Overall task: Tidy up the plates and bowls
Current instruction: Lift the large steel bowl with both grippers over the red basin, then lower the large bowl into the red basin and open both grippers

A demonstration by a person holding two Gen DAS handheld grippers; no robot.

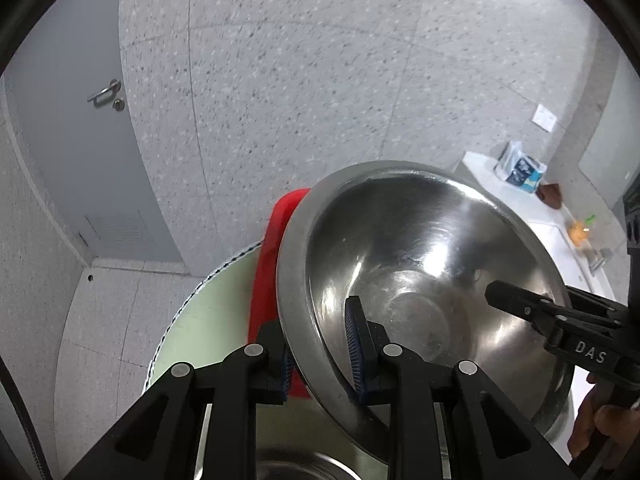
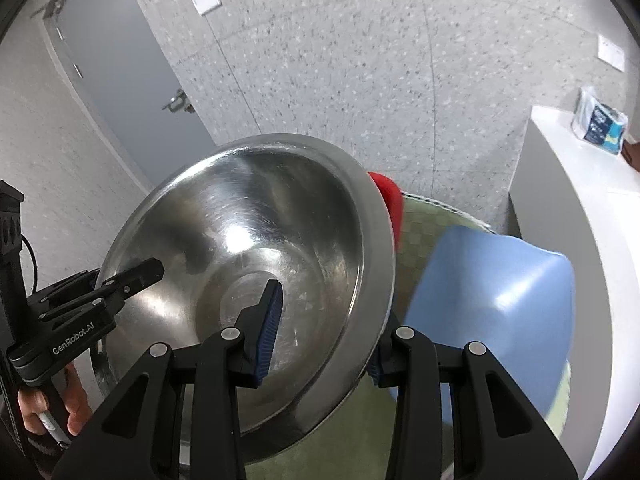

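1. The left gripper point(image 1: 320, 354) has its black fingers with blue ribbed pads point(image 1: 355, 350) clamped on the broad rim of a large round stainless-steel bowl point(image 1: 424, 264), one finger inside the bowl and one outside, at the lower centre of the left wrist view.
2. The right gripper point(image 2: 322, 330) is clamped on the opposite rim of the same steel bowl point(image 2: 248, 248); its inner blue pad point(image 2: 270, 322) lies against the bowl's inside wall and the outer finger sits behind the rim, at the lower centre of the right wrist view.
3. Each gripper shows in the other's view: the right gripper point(image 1: 516, 300) reaches in from the right edge, the left gripper point(image 2: 136, 276) from the left edge, with a hand point(image 2: 52, 408) on its handle at lower left.
4. The bowl is held tilted between the two grippers, raised clear of the round table with a pale green checked cloth point(image 2: 420, 232).
5. Just behind the bowl's rim a red object point(image 1: 276, 240) shows; what it is cannot be told.
6. A blue rounded plastic object point(image 2: 496, 280) lies on the green cloth to the right of the bowl.
7. A second steel vessel's rim point(image 1: 304, 464) shows at the bottom edge of the left wrist view.
8. Beyond are a speckled grey floor point(image 1: 320, 100), a grey door point(image 1: 80, 140) at left and a white counter point(image 2: 560, 200) at right.
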